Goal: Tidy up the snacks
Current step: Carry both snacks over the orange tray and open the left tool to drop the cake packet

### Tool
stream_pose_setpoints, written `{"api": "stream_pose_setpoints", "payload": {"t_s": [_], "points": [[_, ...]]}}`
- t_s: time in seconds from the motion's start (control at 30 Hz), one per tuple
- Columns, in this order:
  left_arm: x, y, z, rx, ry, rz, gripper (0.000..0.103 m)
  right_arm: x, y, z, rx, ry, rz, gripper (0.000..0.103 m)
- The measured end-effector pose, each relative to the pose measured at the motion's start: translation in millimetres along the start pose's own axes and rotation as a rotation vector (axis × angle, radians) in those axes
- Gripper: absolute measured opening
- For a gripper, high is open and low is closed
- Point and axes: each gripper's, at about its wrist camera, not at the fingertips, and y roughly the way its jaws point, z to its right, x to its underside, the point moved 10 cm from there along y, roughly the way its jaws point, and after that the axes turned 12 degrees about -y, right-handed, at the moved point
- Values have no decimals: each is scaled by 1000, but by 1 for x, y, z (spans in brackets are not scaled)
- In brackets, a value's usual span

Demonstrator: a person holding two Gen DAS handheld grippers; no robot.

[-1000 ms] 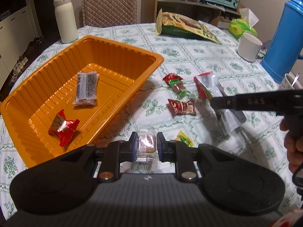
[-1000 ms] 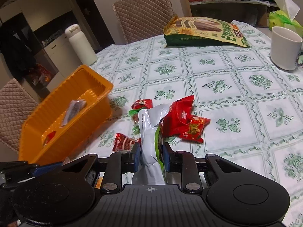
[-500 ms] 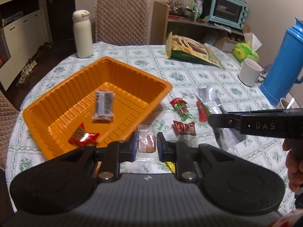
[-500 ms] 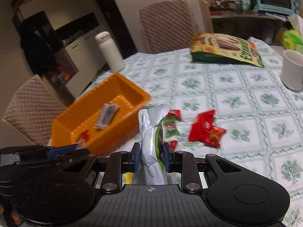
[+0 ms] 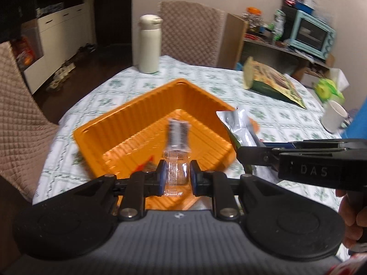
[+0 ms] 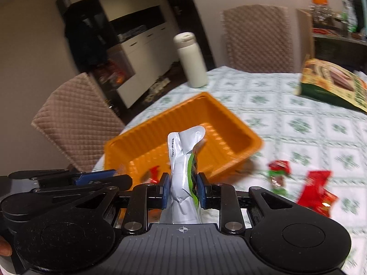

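Observation:
My left gripper (image 5: 176, 177) is shut on a small clear-wrapped snack (image 5: 175, 174), held above the near part of the orange tray (image 5: 128, 119). A dark wrapped bar (image 5: 179, 135) lies on the tray floor. My right gripper (image 6: 182, 189) is shut on a silver and green packet (image 6: 183, 160), raised over the near side of the orange tray (image 6: 231, 119). From the left wrist view the right gripper (image 5: 248, 158) comes in from the right with the silver packet (image 5: 238, 126) over the tray's right rim. A red snack (image 6: 154, 171) lies in the tray.
Loose snacks lie on the tablecloth right of the tray: a red and green candy (image 6: 278, 174) and red packets (image 6: 317, 190). A white bottle (image 5: 149, 43), a large green snack bag (image 5: 273, 82), a white mug (image 5: 333, 116) and padded chairs (image 6: 75, 116) ring the table.
Both grippers rose and swung left with their snacks, from over the tablecloth to above the orange tray. Both grips stayed shut.

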Motion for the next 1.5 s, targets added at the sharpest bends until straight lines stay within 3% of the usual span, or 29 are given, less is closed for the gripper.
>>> {"api": "stream_pose_setpoints", "payload": {"t_s": [0.3,0.63,0.93,1.1,1.27,1.5], "points": [[-21,18,-39,-62,-73,-2,19,-23,51,-14,-20,-41,-15,26],[-38,47,-66,-103,-88,-8,19,-40,85,32,88,5,-39,26],[-40,69,-73,-101,-80,-37,19,-32,115,53,130,11,-94,26],[-41,77,-75,-101,-76,-48,19,-25,123,57,159,7,-118,30],[-41,80,-76,-98,-76,-53,19,-22,120,60,157,24,-114,39],[-45,84,-75,-93,-67,-46,19,-21,112,58,145,38,-108,40]]}}
